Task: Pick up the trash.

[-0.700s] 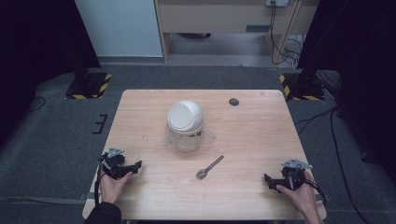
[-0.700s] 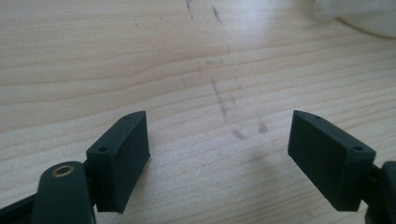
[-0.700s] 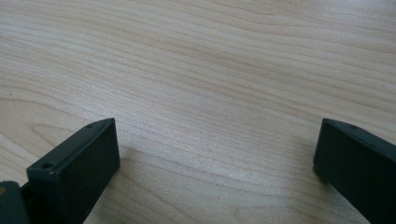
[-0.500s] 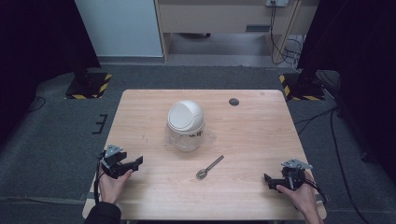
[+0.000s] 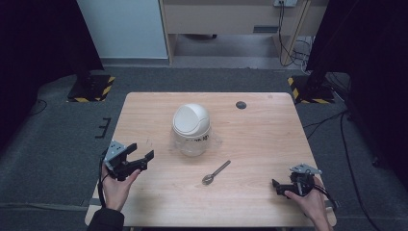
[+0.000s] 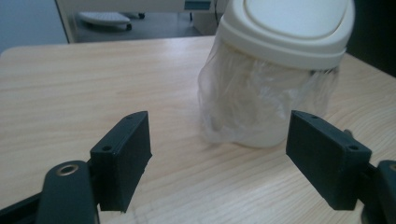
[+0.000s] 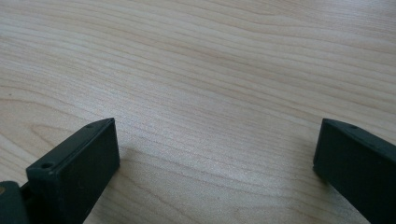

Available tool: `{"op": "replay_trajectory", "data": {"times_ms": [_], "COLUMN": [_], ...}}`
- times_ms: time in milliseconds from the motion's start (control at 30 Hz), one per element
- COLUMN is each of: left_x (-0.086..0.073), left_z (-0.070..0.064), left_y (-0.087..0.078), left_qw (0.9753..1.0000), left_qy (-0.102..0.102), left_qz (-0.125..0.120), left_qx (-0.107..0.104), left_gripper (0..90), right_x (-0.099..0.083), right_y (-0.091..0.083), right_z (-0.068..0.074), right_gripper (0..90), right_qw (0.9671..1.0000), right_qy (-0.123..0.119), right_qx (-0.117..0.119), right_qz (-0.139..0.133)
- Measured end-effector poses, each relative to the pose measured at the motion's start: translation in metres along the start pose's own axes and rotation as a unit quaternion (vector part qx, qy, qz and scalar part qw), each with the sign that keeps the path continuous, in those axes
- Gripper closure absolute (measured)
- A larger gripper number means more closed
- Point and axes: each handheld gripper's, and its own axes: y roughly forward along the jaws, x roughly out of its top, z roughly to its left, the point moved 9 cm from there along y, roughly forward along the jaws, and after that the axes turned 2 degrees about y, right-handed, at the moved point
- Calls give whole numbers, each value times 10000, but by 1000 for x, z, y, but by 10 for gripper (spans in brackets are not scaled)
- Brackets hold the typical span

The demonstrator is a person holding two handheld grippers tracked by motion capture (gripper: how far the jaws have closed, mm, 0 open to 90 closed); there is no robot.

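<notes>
High view shows us the bin [image 5: 191, 130], a small clear container lined with a plastic bag and capped with a cream swing lid, standing upright near the middle of the table [image 5: 269, 130]. In our left gripper view the bin [image 6: 275, 74] sits ahead and to the right of the gap between our jaws, apart from both, its crinkled bag showing through the wall. Our left gripper [image 5: 139, 158] hovers over the table's left edge, pointing toward the bin, with its jaws spread wide and holding nothing. A spoon [image 5: 216, 172] lies flat on the wood just in front and right of the bin, bowl toward us. Our right gripper [image 5: 277, 185] rests near the front right corner, well apart from the spoon; its own view shows the jaws wide open over bare wood. A small dark disc [image 5: 241, 105] sits near the far edge.
</notes>
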Motion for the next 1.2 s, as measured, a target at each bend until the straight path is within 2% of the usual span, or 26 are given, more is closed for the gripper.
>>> {"op": "replay_trajectory", "data": {"times_ms": [333, 533, 667, 967, 1200], "left_x": [37, 55, 65, 66, 56], "left_z": [-25, -42, -56, -87, -96], "left_y": [9, 23, 39, 80, 105], "left_qw": [9986, 9970, 9960, 9931, 9921], "left_qy": [298, 482, 598, 893, 976], "left_qz": [-313, -365, -332, -24, 308], "left_qx": [-305, -481, -583, -766, -723], "left_gripper": [209, 202, 200, 199, 197], "right_x": [0, -1, -1, -1, 0], "right_y": [0, 0, 0, 0, 0], "right_z": [0, 0, 0, 0, 0], "right_gripper": [6, 6, 5, 5, 5], "right_qw": [10000, 10000, 10000, 10000, 10000], "right_qy": [-24, -22, -20, -18, -18], "right_qx": [0, -4, -8, -9, -12], "right_qz": [6, 8, 9, 9, 8]}}
